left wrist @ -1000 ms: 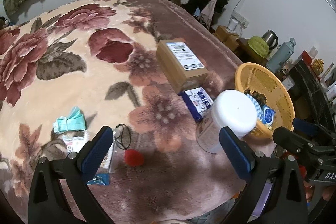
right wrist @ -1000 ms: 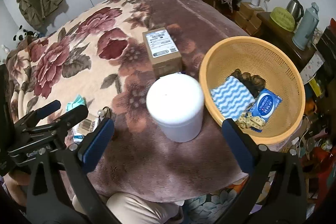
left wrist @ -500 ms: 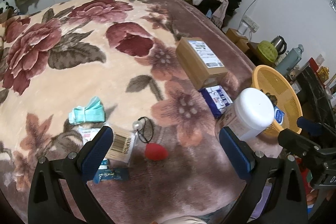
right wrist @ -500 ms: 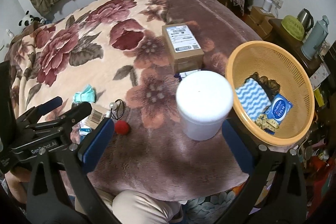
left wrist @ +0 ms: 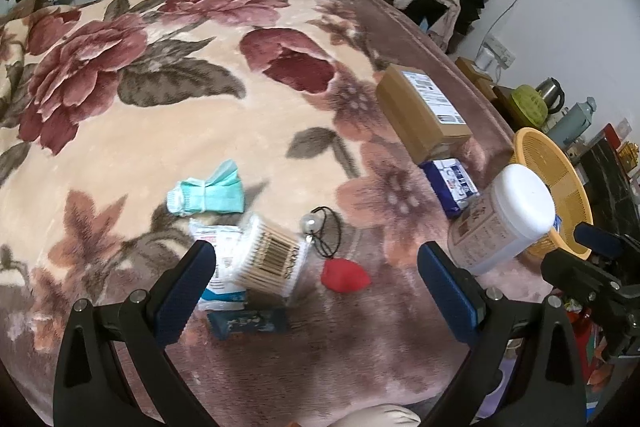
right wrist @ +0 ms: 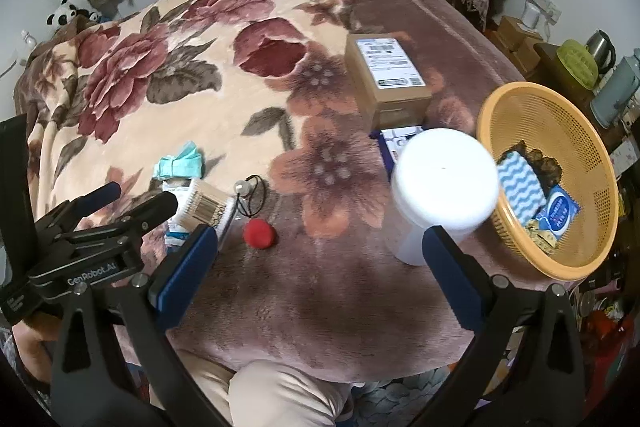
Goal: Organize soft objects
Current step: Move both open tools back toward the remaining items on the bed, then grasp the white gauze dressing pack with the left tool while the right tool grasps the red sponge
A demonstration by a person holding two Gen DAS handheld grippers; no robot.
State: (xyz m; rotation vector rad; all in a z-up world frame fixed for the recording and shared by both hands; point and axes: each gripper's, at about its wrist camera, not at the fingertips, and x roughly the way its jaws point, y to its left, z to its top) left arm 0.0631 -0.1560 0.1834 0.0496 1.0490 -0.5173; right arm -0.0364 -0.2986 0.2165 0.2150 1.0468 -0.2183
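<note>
On the bed, both hand-held grippers wide open over the red sponge (left wrist: 344,277), could easily snag that cotton-swab box (left wrist: 272,259) instead.

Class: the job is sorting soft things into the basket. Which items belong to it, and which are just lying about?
Job: red sponge, green cloth, yellow basket.

Lying about: cardboard box, white jar, cotton swabs, necklace.

Blanket (left wrist: 120,131): cream, maroon floral. Basket (right wrist: 592,131): orange. Cloth (right wrist: 520,183) inside: blue-white waves. Ball (right wrist: 259,233): red. Jar lid (right wrist: 446,179): white.
</note>
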